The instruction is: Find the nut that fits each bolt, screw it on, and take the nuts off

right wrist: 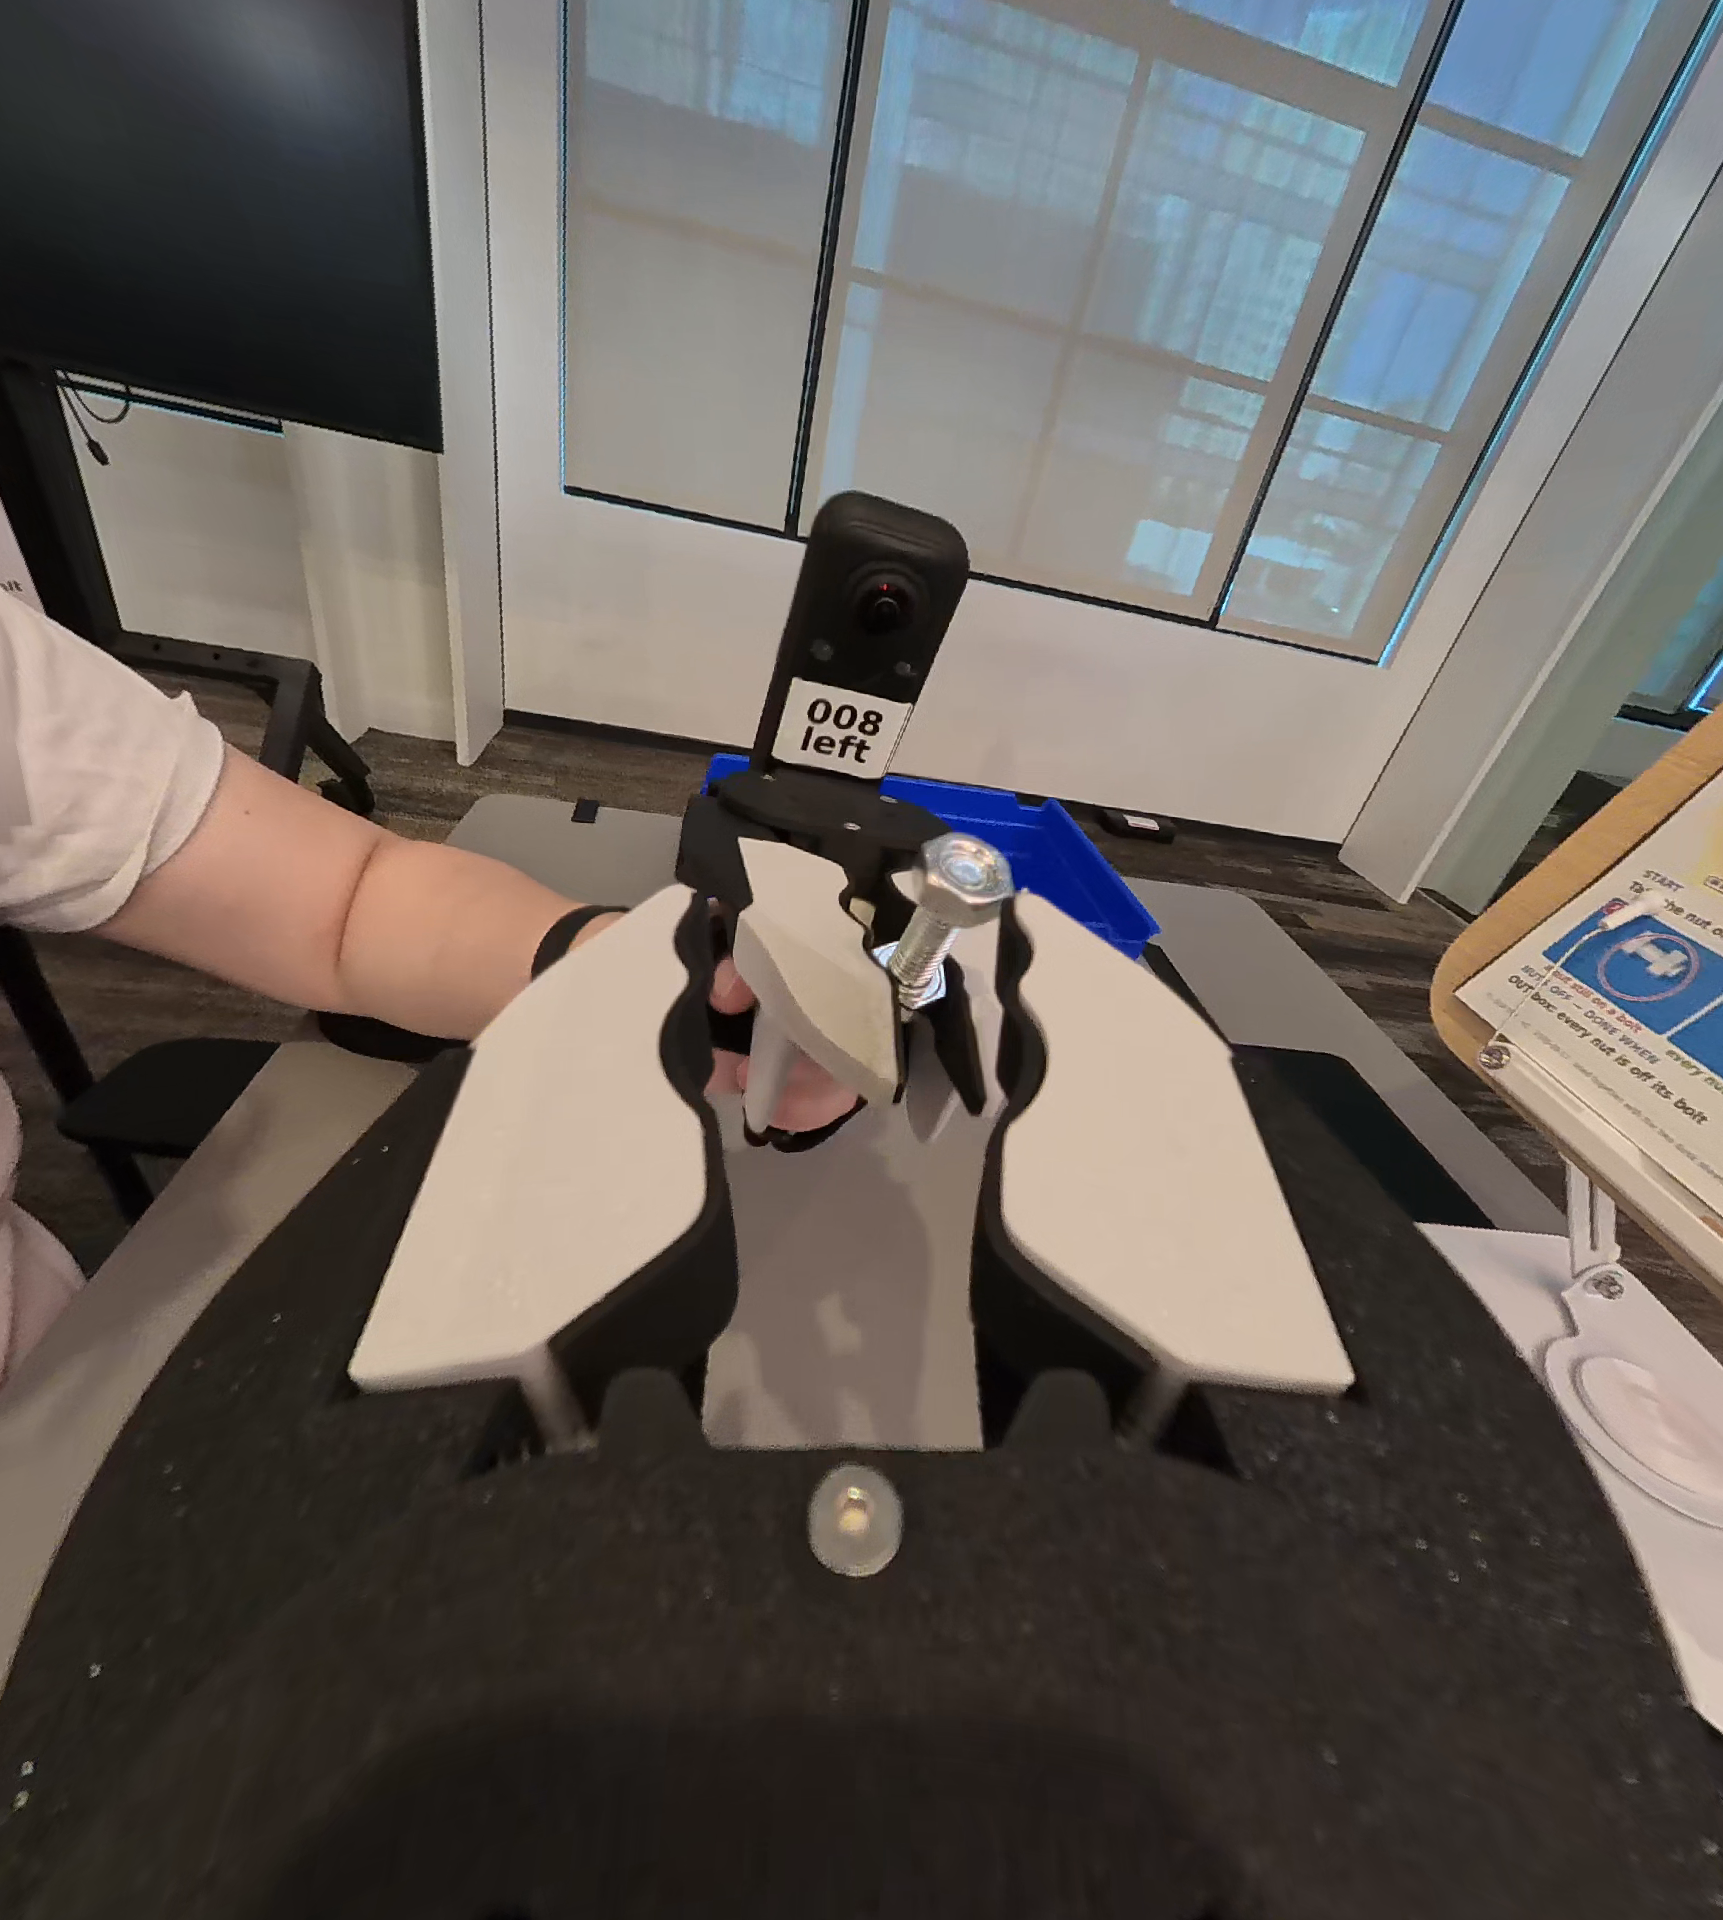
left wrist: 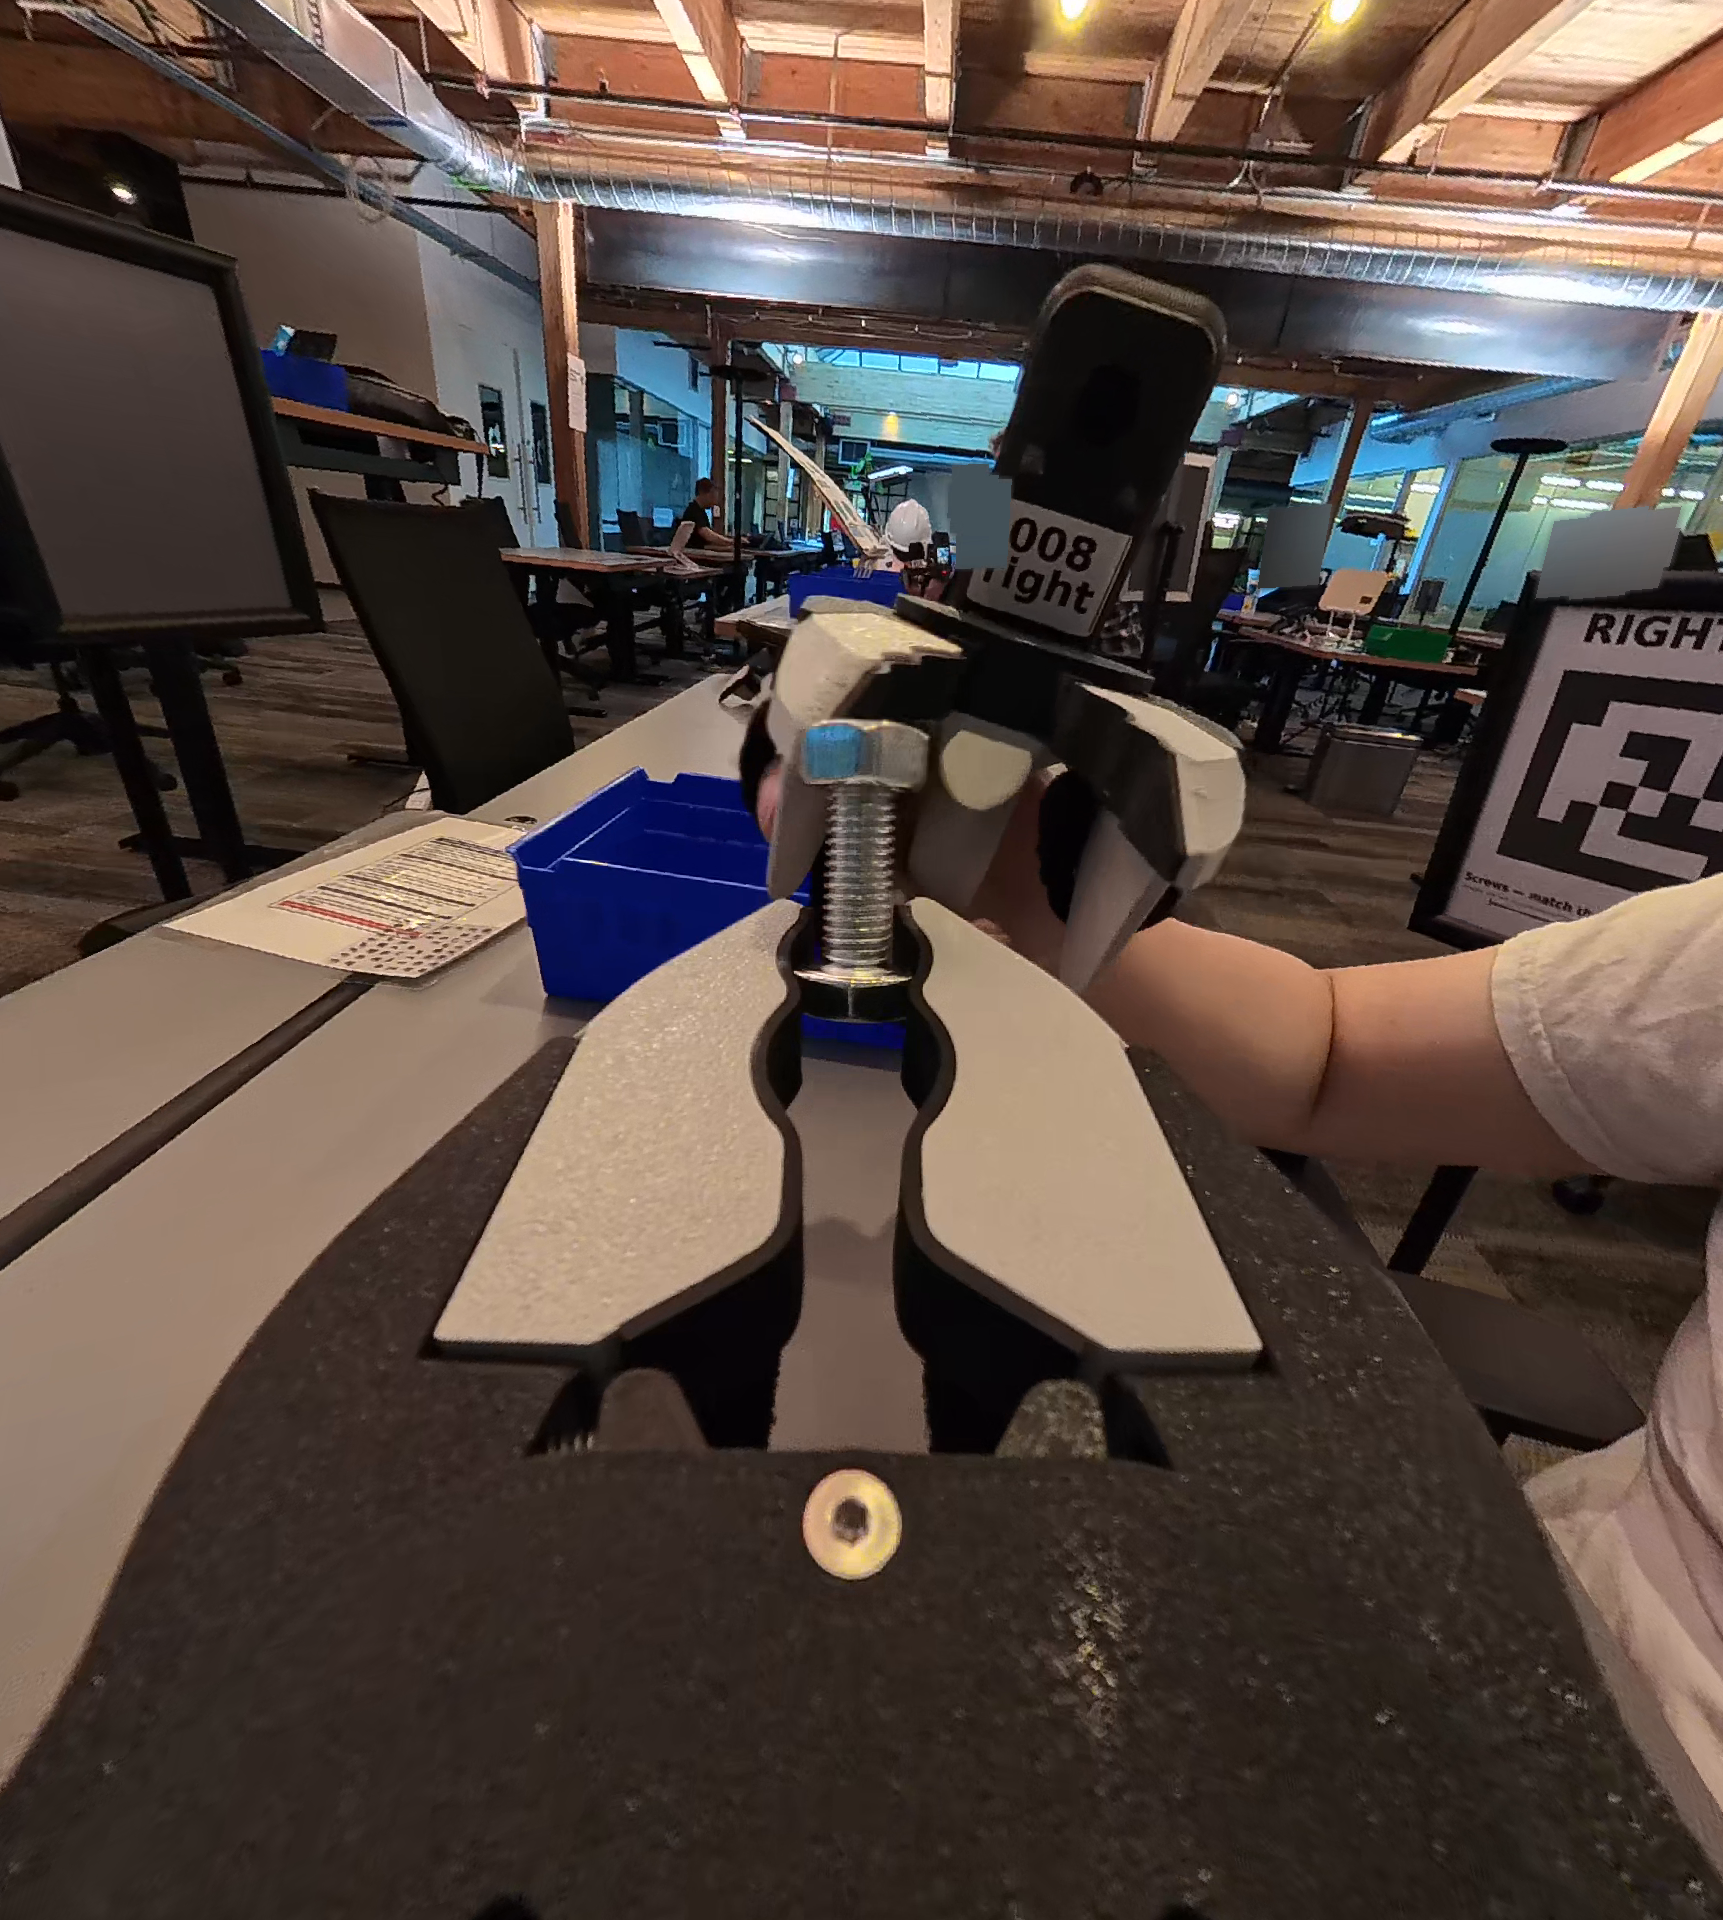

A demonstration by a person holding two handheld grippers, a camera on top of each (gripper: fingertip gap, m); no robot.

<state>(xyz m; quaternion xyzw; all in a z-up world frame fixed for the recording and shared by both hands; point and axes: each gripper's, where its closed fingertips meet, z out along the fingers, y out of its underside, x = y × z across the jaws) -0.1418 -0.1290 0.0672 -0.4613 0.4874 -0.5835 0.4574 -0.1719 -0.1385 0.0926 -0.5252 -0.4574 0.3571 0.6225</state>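
An open office with timber ceiling beams lies behind a grey table (left wrist: 161, 1195). On it stand a blue bin (left wrist: 628, 883), at 11 o'clock from the work point in the left wrist view, and a printed sheet (left wrist: 389, 894) at 10 o'clock. In the right wrist view a stand (right wrist: 1615, 987) with an instruction card sits at 3 o'clock. The bolt (left wrist: 857, 873) is held in the air above the table, between the two tools, just in front of the bin and touching neither. The left gripper (left wrist: 852, 956) has its tongs drawn together and clamped on the bolt's lower end, about a flanged hex piece (left wrist: 852, 997). This keeps the shaft upright and steady, so the free end faces the other tool. The right gripper (right wrist: 852, 935) comes in from 12 o'clock with its tongs apart. The upper hex (left wrist: 862, 753) sits between them, close to one finger, and whether they touch cannot be told. In my judgement this is a two-handed turning hold: one tool fixes, the other is placed to seize and twist. The bolt is bright zinc-plated steel with coarse thread exposed along most of the shaft. It looks clean and undamaged. The upper hex shows a round mark on its face. Which hex is the head and which the nut cannot be settled from these views.
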